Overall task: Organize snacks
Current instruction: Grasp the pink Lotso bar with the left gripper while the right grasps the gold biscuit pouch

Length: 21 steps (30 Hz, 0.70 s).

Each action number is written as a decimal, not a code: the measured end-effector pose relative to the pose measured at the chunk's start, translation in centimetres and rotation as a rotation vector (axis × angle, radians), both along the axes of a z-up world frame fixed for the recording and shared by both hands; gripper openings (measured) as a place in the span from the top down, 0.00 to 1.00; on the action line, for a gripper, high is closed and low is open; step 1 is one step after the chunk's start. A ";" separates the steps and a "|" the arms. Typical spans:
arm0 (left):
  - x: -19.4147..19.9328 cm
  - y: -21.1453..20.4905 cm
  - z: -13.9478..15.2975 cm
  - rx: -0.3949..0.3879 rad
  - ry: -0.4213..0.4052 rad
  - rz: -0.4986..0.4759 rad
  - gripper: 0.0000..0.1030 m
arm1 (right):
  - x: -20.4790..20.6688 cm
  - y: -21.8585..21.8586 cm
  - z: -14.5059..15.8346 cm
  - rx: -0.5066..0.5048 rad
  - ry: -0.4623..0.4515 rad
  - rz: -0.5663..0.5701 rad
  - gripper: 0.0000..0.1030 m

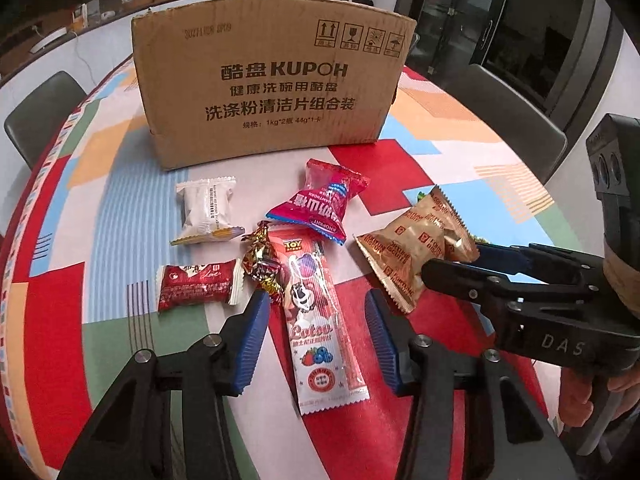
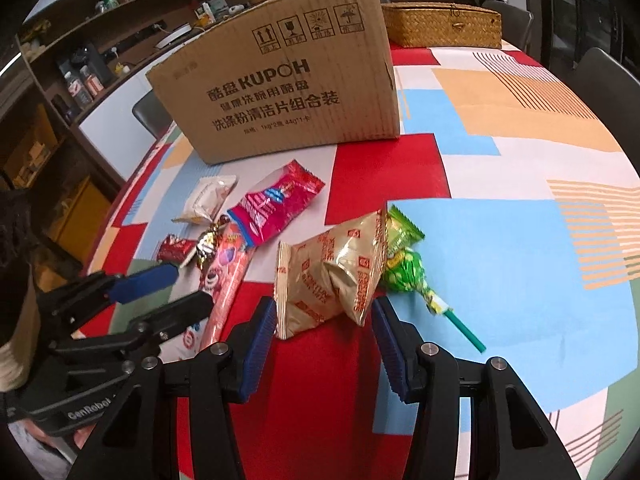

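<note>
Several snacks lie on the patterned tablecloth in front of a cardboard box. My left gripper is open, its blue pads either side of a long pink Lotso stick packet without pressing it. Around that lie a white packet, a pink packet, a small red packet and a foil candy. My right gripper is open, low around the near end of a gold biscuit packet. A green lollipop lies against that packet's right side.
The box stands upright at the table's back, its inside hidden. A woven lidded basket sits behind it on the right. Grey chairs flank the table. The two grippers work close together, side by side.
</note>
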<state>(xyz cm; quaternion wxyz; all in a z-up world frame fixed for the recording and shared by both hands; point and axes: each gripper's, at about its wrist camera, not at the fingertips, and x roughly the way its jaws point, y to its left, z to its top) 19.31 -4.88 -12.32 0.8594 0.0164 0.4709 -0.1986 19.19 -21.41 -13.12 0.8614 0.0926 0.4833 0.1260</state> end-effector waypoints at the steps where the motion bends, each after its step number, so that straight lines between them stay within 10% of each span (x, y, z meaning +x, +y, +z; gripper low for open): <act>1: 0.2 0.1 -0.1 -0.015 0.010 -0.003 0.55 | 0.2 0.1 0.0 -0.001 -0.002 -0.001 0.51; 21: 2.7 -1.3 -1.9 0.023 0.069 0.032 0.68 | 2.5 0.3 -1.3 0.053 0.035 -0.015 0.51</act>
